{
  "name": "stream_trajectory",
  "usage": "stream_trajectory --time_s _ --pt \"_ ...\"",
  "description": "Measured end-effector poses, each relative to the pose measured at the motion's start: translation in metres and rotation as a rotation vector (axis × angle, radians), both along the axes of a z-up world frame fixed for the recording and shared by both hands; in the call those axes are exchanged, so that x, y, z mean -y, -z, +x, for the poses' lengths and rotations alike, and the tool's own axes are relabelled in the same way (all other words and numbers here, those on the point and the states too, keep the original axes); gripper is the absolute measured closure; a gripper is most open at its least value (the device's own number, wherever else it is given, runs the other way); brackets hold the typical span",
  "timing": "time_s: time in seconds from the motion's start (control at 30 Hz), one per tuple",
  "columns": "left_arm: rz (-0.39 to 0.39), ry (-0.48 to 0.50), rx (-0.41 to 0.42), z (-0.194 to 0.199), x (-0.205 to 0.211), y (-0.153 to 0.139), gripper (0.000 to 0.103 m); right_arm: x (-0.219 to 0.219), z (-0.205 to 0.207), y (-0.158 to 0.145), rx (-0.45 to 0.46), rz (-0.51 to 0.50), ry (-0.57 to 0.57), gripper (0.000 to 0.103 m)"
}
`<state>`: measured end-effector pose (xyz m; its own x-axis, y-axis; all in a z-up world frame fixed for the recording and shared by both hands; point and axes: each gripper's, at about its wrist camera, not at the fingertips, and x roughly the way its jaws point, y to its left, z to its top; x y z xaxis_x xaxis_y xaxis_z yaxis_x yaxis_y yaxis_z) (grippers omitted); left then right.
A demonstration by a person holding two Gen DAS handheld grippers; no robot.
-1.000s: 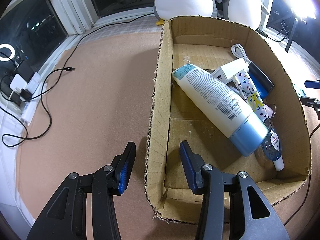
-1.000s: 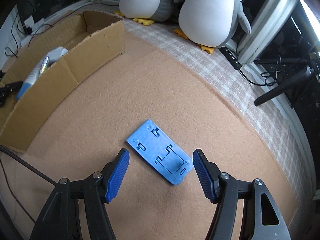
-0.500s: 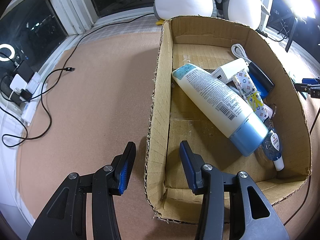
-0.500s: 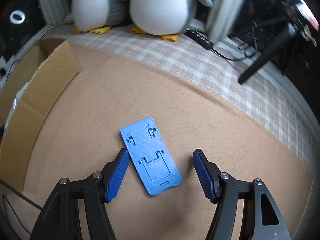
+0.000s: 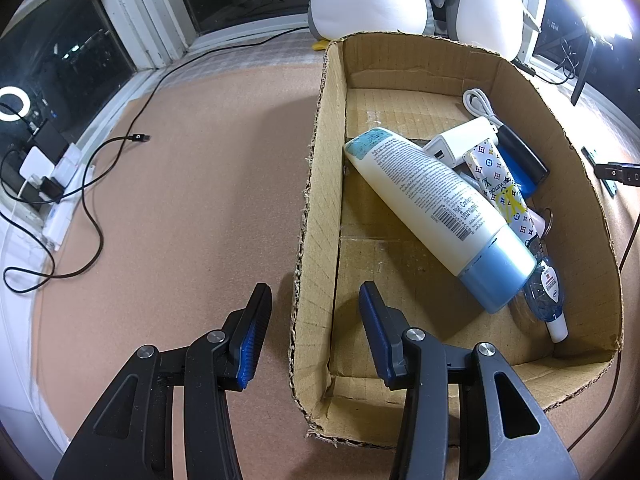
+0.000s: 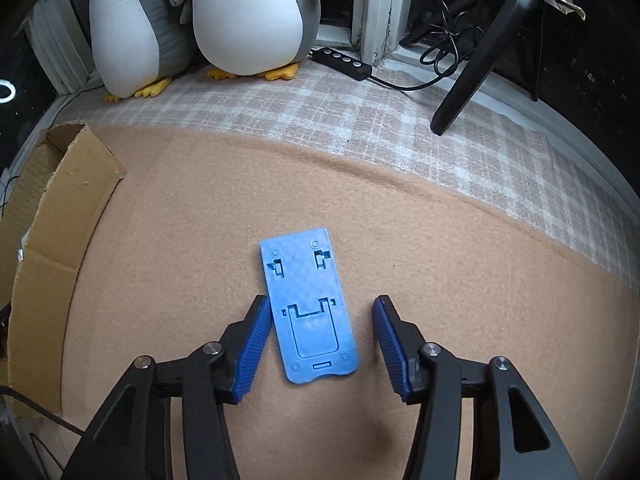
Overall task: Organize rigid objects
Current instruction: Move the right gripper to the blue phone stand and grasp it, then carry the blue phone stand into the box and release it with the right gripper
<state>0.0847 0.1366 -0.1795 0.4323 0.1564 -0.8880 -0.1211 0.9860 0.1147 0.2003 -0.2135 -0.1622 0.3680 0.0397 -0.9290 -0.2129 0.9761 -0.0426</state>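
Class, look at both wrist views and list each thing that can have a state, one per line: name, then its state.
Left hand-held gripper: open, straddling the box's wall.
Right hand-held gripper: open, around the stand.
Blue phone stand: folded flat on the felt.
Cardboard box: open-topped, holding items.
Lotion bottle: lying down, capped.
Black cable: plug end loose on the felt.

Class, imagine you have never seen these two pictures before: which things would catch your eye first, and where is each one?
The flat blue plastic stand lies on the tan felt between the open fingers of the right hand-held gripper. In the left view, a cardboard box holds a big white bottle with a light blue cap, lying slantwise. Two plush penguins sit behind, by the window.
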Motion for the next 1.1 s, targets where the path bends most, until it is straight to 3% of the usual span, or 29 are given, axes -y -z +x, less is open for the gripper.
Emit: stream_trajectory --time_s 0.07,0.67,1.1 --pt "0.001 0.001 -0.001 0.0 0.0 0.0 0.058 -0.002 -0.001 -0.001 -0.005 0.004 -0.002 0.067" --pt "-0.001 -0.001 0.001 0.0 -0.001 0.0 0.058 -0.017 -0.026 -0.008 0.019 0.052 -0.005 0.07" --pt "0.0 -0.001 0.0 0.0 0.0 0.0 0.058 -0.055 -0.049 -0.044 0.076 0.101 -0.087 0.07"
